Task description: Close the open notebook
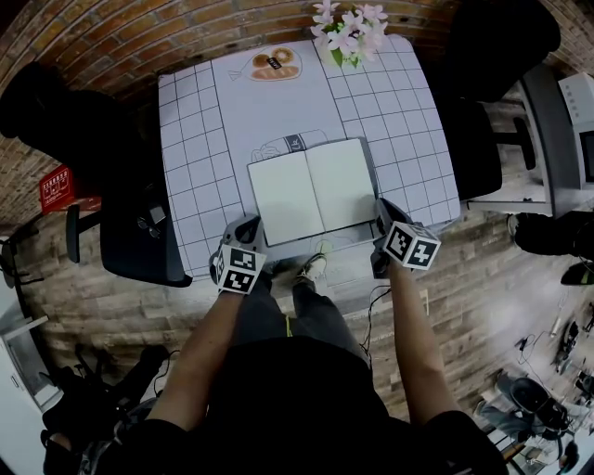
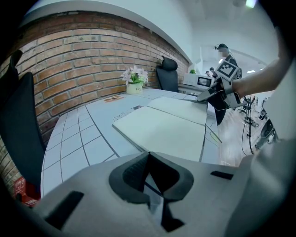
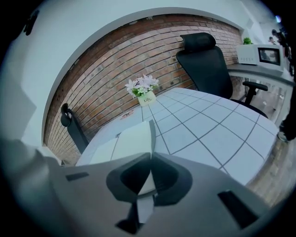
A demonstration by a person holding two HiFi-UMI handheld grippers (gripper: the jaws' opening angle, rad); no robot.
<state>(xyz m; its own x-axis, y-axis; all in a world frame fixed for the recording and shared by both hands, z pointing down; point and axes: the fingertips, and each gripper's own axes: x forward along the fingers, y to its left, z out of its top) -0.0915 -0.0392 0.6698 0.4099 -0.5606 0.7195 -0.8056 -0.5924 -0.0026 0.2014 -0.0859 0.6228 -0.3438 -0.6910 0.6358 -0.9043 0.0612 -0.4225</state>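
Note:
An open notebook (image 1: 311, 190) with blank white pages lies flat near the front edge of the white gridded table (image 1: 190, 139). My right gripper (image 1: 382, 206) sits at its near right corner, and in the right gripper view the jaws (image 3: 150, 157) are shut on the notebook's right edge (image 3: 138, 139). My left gripper (image 1: 249, 225) rests at the table's front edge, just left of the notebook's near left corner. Its jaws (image 2: 148, 153) meet at the tips with nothing seen between them. The left gripper view shows the notebook (image 2: 171, 125) ahead and the right gripper (image 2: 203, 97) at its far side.
A pot of pale flowers (image 1: 348, 28) stands at the table's far edge, beside a printed food picture (image 1: 274, 63). Black chairs stand left (image 1: 139, 232) and right (image 1: 483, 139) of the table. A brick wall runs behind it.

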